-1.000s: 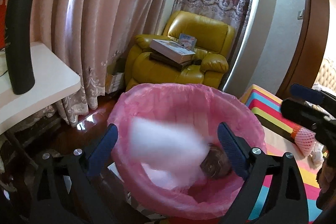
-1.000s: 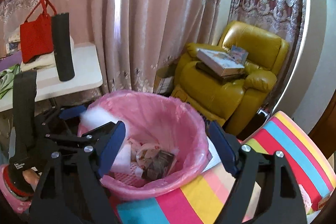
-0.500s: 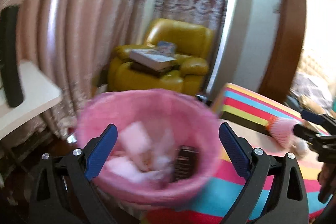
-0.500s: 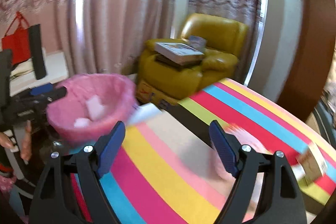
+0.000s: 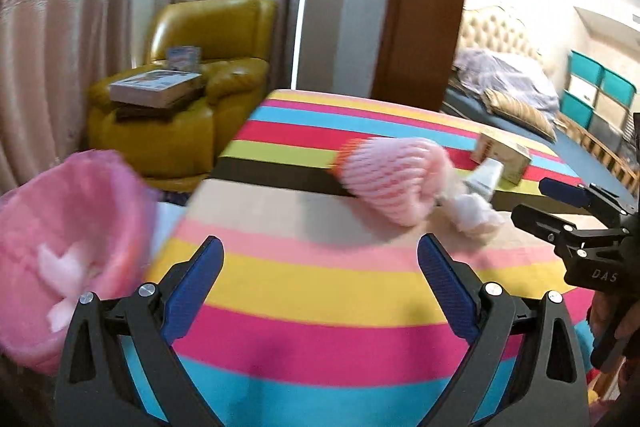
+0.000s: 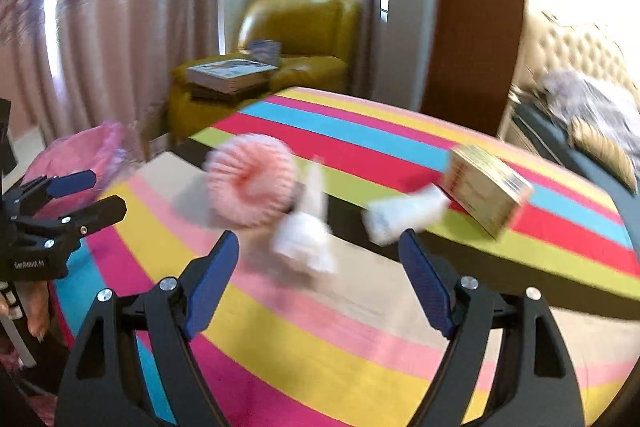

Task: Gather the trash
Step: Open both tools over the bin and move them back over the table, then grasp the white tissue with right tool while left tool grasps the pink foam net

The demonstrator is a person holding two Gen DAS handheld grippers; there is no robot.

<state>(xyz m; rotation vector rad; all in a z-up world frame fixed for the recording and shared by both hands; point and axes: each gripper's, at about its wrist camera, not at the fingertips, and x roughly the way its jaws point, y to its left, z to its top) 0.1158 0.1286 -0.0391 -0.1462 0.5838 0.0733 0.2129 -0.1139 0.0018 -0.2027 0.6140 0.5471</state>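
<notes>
On the striped table lie a pink foam fruit net, a crumpled white tissue, a white wrapper and a small yellow box. The pink-lined trash bin stands off the table's left edge with white scraps inside. My left gripper is open and empty over the table. My right gripper is open and empty, just short of the tissue. Both views are motion-blurred.
A yellow armchair with books on it stands behind the table by pink curtains. A brown door frame and a bed lie at the right.
Both grippers swung right, away from the trash bin and over the striped table. The white trash dropped from the left gripper now lies in the bin. The trash on the table came into view.
</notes>
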